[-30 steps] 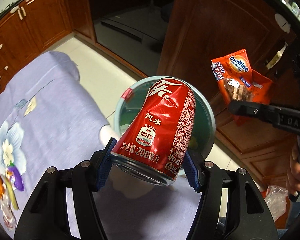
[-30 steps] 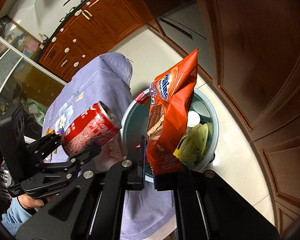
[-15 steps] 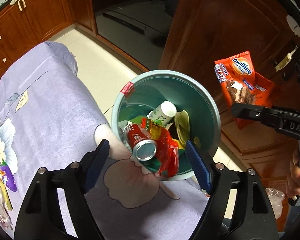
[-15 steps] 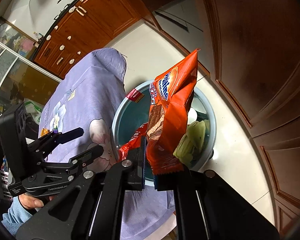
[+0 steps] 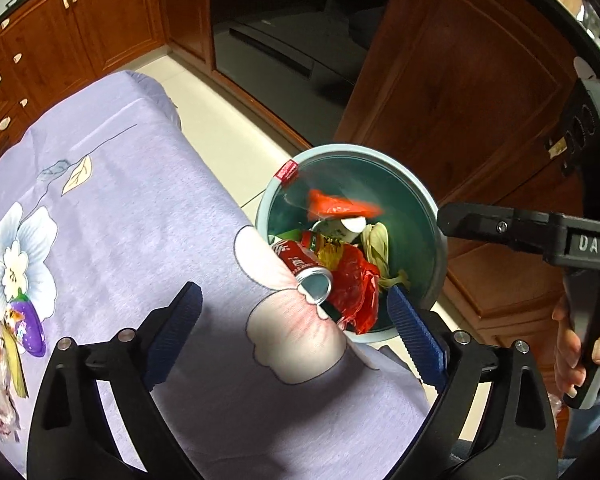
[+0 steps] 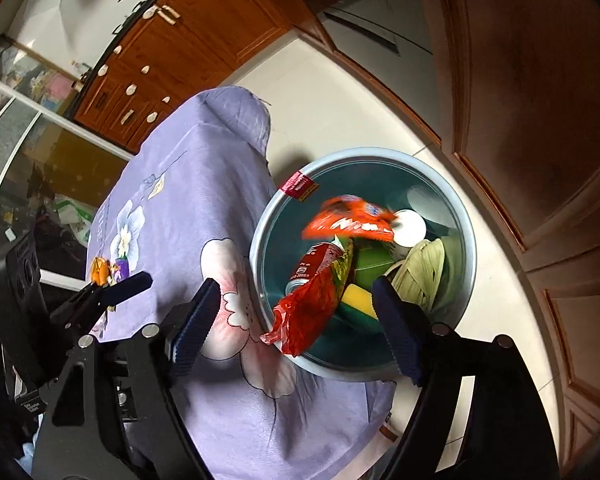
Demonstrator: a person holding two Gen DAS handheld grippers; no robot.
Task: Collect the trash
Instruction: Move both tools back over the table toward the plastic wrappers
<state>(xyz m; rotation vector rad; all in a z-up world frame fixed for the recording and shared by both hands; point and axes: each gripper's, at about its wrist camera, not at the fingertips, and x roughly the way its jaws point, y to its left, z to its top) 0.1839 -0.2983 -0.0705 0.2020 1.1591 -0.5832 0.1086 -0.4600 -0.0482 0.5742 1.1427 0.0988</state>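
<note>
Since a second ago, the red soda can has left the left gripper and now lies inside the teal trash bin. The orange snack packet has left the right gripper and appears blurred in mid-air within the bin's mouth, at about twelve o'clock from the can. Both grippers' fingers stand wide apart and are opening further, with nothing between them. The bin sits on the pale floor at three o'clock from the purple flowered tablecloth. Inside it also lie a red wrapper, a white cup and pale husks. More small scraps remain on the cloth at nine o'clock.
</note>
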